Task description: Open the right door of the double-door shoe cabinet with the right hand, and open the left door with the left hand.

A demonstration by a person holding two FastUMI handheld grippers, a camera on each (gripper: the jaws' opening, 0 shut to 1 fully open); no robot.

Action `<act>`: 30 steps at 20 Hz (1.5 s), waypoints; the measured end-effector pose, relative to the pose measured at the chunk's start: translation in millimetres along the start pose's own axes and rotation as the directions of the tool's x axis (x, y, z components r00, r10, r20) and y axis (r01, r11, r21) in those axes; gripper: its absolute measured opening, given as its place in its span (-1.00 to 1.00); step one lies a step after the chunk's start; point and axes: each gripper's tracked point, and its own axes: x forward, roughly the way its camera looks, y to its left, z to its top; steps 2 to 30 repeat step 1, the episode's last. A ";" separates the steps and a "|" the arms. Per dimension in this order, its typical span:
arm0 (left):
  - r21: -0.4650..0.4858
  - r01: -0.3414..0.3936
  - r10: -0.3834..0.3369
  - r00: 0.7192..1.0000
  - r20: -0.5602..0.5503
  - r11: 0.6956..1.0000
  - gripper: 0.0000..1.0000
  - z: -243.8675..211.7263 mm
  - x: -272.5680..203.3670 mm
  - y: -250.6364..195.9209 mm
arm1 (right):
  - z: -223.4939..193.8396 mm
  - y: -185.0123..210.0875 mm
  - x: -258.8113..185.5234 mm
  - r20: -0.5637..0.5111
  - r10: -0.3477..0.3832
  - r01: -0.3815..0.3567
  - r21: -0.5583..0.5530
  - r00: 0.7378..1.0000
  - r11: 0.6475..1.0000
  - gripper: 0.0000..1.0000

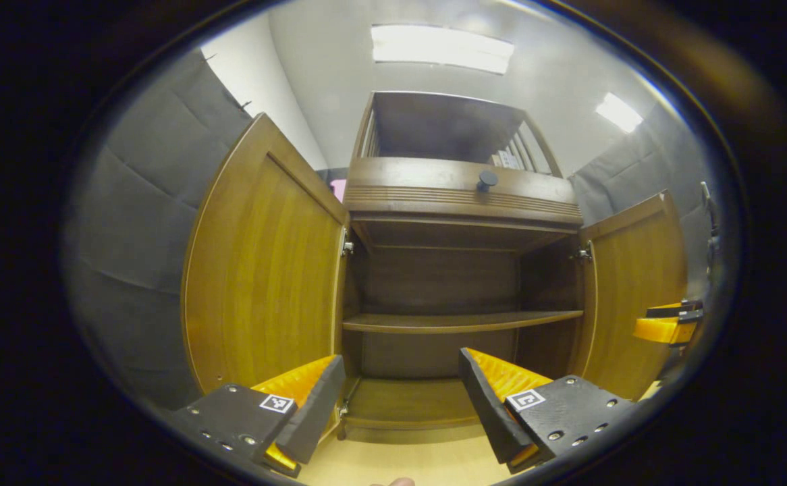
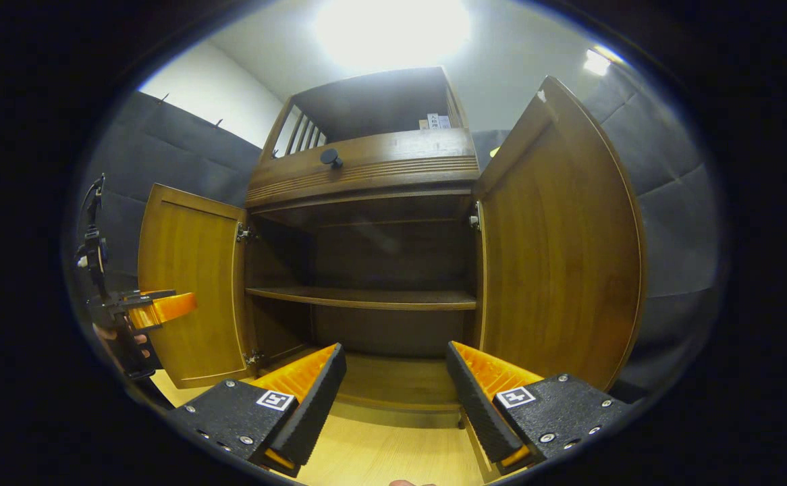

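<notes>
The wooden shoe cabinet [image 1: 461,202] stands ahead with both doors swung wide. In the left gripper view its left door [image 1: 265,270] hangs open beside my left gripper [image 1: 397,398], whose fingers are apart with nothing between them. The right door [image 1: 636,283] is open at the far right, with the other gripper [image 1: 667,327] near it. In the right gripper view the right door [image 2: 555,250] stands open just right of my right gripper [image 2: 393,391], also open and holding nothing. The left door [image 2: 191,283] is open too, the left gripper [image 2: 157,307] and a hand beside it.
Inside the cabinet [image 2: 366,175] a bare shelf [image 1: 461,320] crosses the middle above a bottom board [image 2: 400,378]. A drawer front with a dark round knob [image 1: 487,179] sits above the doors. Light wooden floor [image 1: 407,459] lies below; grey padded wall [image 1: 144,223] surrounds.
</notes>
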 end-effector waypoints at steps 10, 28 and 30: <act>0.008 -0.002 0.002 1.000 0.002 1.000 1.00 0.4 -0.6 -1.0 | -1.2 1.0 0.1 -0.001 0.000 0.000 0.002 1.000 1.000 0.85; 0.008 -0.002 0.002 1.000 0.002 1.000 1.00 0.4 -0.6 -1.0 | -1.2 1.0 0.1 -0.001 0.000 0.000 0.002 1.000 1.000 0.85; 0.008 -0.002 0.002 1.000 0.002 1.000 1.00 0.4 -0.6 -1.0 | -1.2 1.0 0.1 -0.001 0.000 0.000 0.002 1.000 1.000 0.85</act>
